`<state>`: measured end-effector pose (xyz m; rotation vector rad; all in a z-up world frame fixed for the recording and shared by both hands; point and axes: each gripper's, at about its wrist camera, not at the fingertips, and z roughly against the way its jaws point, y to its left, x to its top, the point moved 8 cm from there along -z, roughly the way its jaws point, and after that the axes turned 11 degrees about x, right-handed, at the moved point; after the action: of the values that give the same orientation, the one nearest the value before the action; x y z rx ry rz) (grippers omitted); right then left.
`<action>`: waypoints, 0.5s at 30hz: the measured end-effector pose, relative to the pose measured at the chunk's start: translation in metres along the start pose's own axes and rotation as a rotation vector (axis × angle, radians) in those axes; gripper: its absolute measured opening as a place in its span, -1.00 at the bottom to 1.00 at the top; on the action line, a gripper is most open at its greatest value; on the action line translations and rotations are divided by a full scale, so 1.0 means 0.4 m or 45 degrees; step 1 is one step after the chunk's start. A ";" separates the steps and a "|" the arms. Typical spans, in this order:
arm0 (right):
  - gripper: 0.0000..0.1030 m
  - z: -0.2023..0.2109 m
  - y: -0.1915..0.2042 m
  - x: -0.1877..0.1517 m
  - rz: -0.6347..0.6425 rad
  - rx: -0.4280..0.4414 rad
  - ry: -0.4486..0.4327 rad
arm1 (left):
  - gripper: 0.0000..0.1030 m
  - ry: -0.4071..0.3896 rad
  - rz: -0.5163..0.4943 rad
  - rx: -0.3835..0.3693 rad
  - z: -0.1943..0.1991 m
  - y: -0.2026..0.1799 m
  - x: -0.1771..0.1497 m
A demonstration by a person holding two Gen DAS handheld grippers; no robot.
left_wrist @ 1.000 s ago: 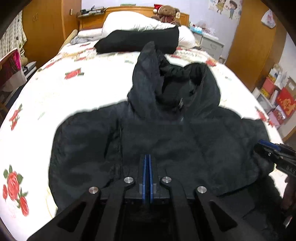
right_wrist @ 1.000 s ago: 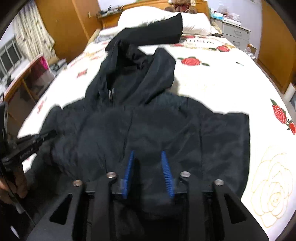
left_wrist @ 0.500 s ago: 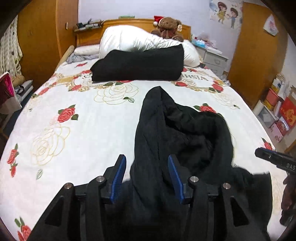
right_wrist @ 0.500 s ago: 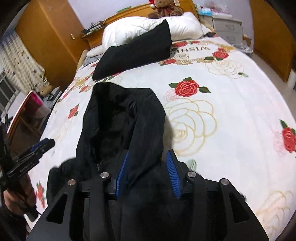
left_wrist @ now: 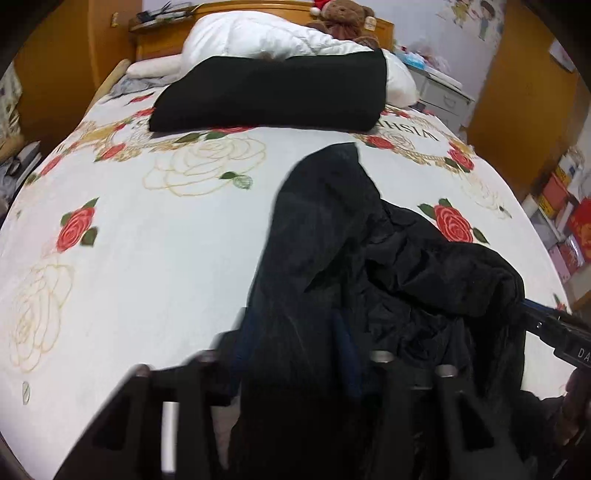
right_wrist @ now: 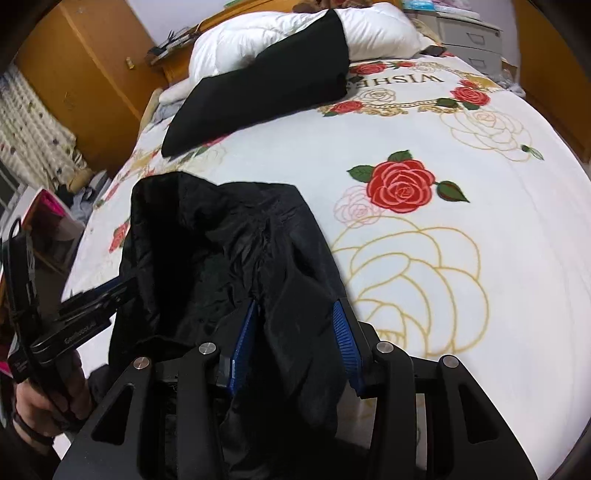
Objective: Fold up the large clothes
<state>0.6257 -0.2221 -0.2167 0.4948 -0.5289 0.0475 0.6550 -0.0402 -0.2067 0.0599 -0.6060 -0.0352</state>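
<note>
A large black hooded jacket [left_wrist: 332, 258] lies on the rose-print bed, its hood pointing toward the headboard; it also shows in the right wrist view [right_wrist: 221, 258]. My left gripper [left_wrist: 291, 354] is open, its blurred blue pads astride the hood's left fold. My right gripper [right_wrist: 295, 339] is open, its blue pads astride the hood's right fold. Fabric lies between the pads of each gripper. The right gripper's tip shows at the left wrist view's right edge [left_wrist: 554, 332]; the left gripper shows at the right wrist view's left [right_wrist: 85, 310].
A folded black garment [left_wrist: 269, 96] lies across the white pillow [left_wrist: 258, 40] by the wooden headboard, with a teddy bear [left_wrist: 343, 14] behind. A bedside drawer unit [left_wrist: 443, 96] and boxes [left_wrist: 565, 206] stand to the right, wardrobe [right_wrist: 92, 74] to the left.
Both grippers moved forward from the jacket's body to the hood. The left gripper went from shut to open. The hood now sits between both pairs of pads.
</note>
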 end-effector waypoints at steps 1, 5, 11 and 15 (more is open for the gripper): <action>-0.82 0.000 0.008 -0.003 0.022 0.000 0.004 | -0.91 0.000 -0.016 0.003 -0.001 -0.010 -0.005; -0.86 0.050 0.056 0.001 0.095 0.013 -0.042 | -0.94 -0.094 -0.017 -0.008 0.057 -0.012 -0.011; -0.87 0.211 0.168 -0.022 0.173 0.080 -0.132 | -0.94 -0.198 0.059 -0.080 0.242 0.038 -0.030; -0.87 0.320 0.254 -0.092 0.244 0.122 -0.144 | -0.94 -0.253 0.066 -0.131 0.388 0.073 -0.092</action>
<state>0.5162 -0.1888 -0.0945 0.5415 -0.6861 0.2301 0.5365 -0.0164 -0.0984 -0.0600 -0.8029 -0.0221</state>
